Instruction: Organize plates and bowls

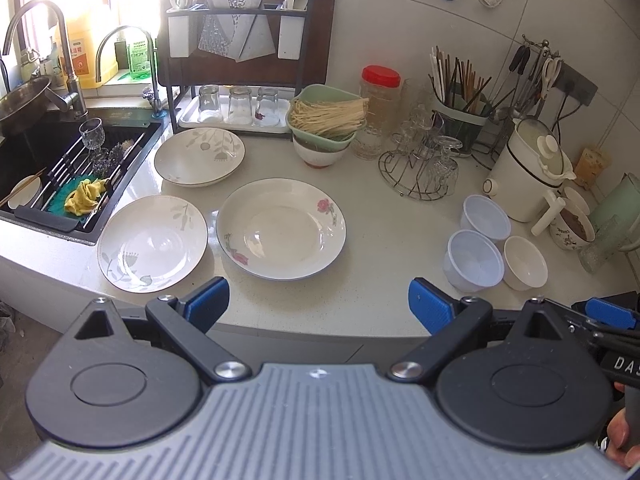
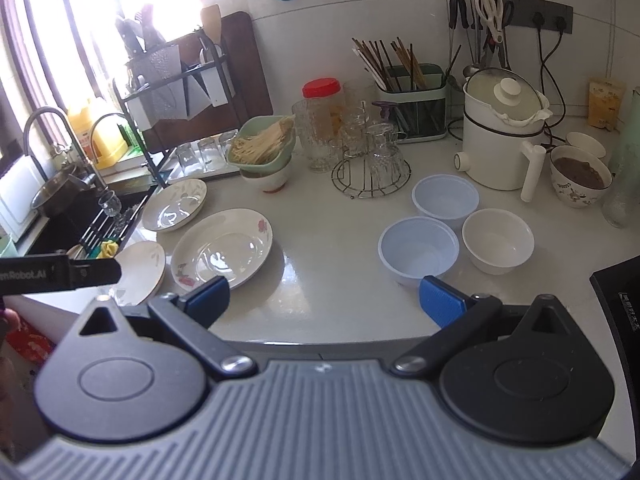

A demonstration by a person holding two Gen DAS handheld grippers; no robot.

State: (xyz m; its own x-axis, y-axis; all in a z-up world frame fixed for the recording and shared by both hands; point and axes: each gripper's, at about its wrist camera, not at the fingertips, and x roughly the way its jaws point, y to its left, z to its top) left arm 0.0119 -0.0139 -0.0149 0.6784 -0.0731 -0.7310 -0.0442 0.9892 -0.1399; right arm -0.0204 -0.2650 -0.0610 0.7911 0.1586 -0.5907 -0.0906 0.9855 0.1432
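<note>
Both of my tools are spread wide and hold nothing: the left tool (image 1: 318, 300) hangs over the front edge of the desk (image 1: 372, 216) with its blue pads well apart, and the right tool (image 2: 324, 300) sits the same way further along, touching neither dish nor desk. Just ahead of the left one lie the three plates, none stacked: the rose plate (image 1: 281, 229) in the middle, the grey-leaf plate (image 1: 152, 243) beside it near the desk's front corner, and the far leaf plate (image 1: 199, 157) behind them next to the sink (image 1: 60, 160). Ahead of the right tool stand the three empty bowls in a cluster, the near plastic bowl (image 2: 419, 251), the far plastic bowl (image 2: 445, 197) and the white ceramic bowl (image 2: 498, 241), close together or touching. My worry is the plates first: they lie flat and glossy, so my pads can only pinch a rim, and I judge a shallow pinch could slip or tip the plate, and the grey-leaf one sits close enough to the edge to slide off. The far leaf plate could likewise be pushed toward the sink. The thin plastic bowls look light and may squash or skid into the ceramic one if I close on them hard. Behind them the white kettle (image 2: 505, 148), the glass rack (image 2: 372, 168) and the noodle basket (image 2: 262, 148) crowd the back, so a wide swing could knock glassware.
</note>
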